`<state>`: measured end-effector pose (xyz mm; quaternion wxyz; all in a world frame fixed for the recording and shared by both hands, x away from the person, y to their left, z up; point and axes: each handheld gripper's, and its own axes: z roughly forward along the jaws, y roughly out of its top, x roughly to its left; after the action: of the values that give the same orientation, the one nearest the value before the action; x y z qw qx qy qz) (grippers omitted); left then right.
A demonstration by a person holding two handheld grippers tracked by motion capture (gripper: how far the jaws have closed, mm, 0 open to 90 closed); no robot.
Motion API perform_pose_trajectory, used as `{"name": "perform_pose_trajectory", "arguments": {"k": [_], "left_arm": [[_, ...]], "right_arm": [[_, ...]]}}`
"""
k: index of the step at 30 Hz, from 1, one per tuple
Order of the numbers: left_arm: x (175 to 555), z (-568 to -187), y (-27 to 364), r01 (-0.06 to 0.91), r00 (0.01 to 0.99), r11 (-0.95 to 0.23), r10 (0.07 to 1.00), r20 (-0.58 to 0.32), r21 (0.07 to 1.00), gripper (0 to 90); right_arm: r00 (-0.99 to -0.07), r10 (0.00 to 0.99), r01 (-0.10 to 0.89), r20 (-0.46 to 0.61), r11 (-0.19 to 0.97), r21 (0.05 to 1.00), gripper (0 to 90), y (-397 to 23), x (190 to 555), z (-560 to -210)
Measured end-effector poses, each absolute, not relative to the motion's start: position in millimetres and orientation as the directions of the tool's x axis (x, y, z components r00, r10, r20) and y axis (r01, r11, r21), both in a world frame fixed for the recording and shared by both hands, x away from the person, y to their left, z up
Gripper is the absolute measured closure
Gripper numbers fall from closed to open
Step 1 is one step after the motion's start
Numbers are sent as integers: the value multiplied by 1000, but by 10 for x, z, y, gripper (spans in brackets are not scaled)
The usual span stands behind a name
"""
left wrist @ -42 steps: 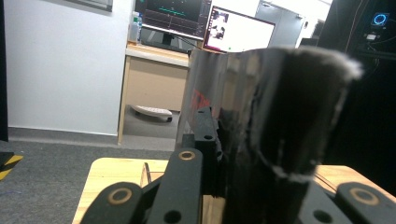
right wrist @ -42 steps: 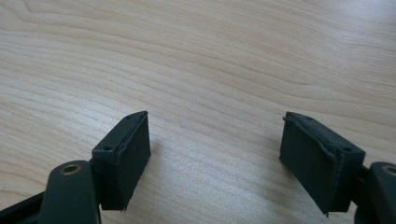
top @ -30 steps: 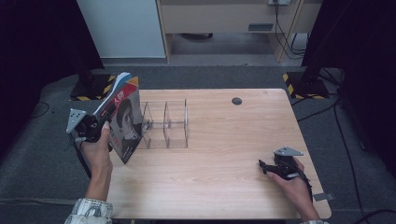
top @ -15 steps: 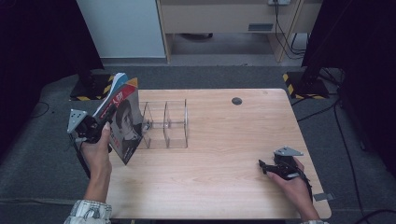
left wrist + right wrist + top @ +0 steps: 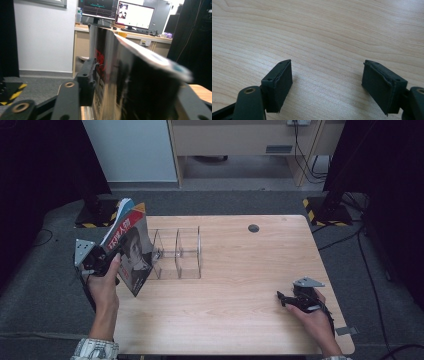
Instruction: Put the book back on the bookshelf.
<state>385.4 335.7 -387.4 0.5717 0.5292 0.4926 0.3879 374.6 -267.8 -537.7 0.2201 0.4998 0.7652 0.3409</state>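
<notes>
A magazine [image 5: 131, 247] with a face on its cover stands tilted at the table's left edge, against the left end of a clear acrylic rack [image 5: 180, 252]. My left gripper [image 5: 107, 255] reaches it from the left. Its jaws have just been opening, and the magazine [image 5: 130, 75] sits between them with its pages bulging apart. The left pad [image 5: 86, 80] stands just beside the cover and does not pinch it. My right gripper [image 5: 285, 299] rests low on the wood at the front right. It is open [image 5: 327, 82] with bare table between its pads.
The wooden table [image 5: 240, 320] has a dark round grommet [image 5: 253, 228] near its far edge. Beyond the table are a white panel [image 5: 132, 150], a wooden cabinet [image 5: 240, 137] and cables on the grey floor. Black stands with striped feet flank both far corners.
</notes>
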Motion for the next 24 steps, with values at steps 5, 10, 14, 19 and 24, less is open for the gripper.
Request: {"name": "perform_pose_trajectory", "arguments": {"k": [5, 10, 14, 19, 24], "left_arm": [[3844, -3914, 3357, 81, 199, 103, 973, -117, 991, 354], [3842, -3962, 3345, 111, 219, 86, 970, -109, 990, 263], [3821, -3969, 3336, 121, 219, 79, 970, -105, 989, 220], [3790, -3969, 3348, 126, 225, 86, 968, -113, 988, 161], [3768, -3989, 3332, 146, 227, 75, 968, -107, 986, 146]], "right_arm": [[-404, 915, 615, 4, 268, 742, 245, -2678, 3746, -5377], [-404, 915, 615, 4, 268, 742, 244, -2677, 3746, -5377], [-405, 914, 615, 4, 269, 741, 244, -2676, 3746, -5377], [-403, 915, 616, 9, 264, 742, 242, -2667, 3745, -5377], [-413, 911, 613, 6, 273, 741, 241, -2664, 3742, -5376]]}}
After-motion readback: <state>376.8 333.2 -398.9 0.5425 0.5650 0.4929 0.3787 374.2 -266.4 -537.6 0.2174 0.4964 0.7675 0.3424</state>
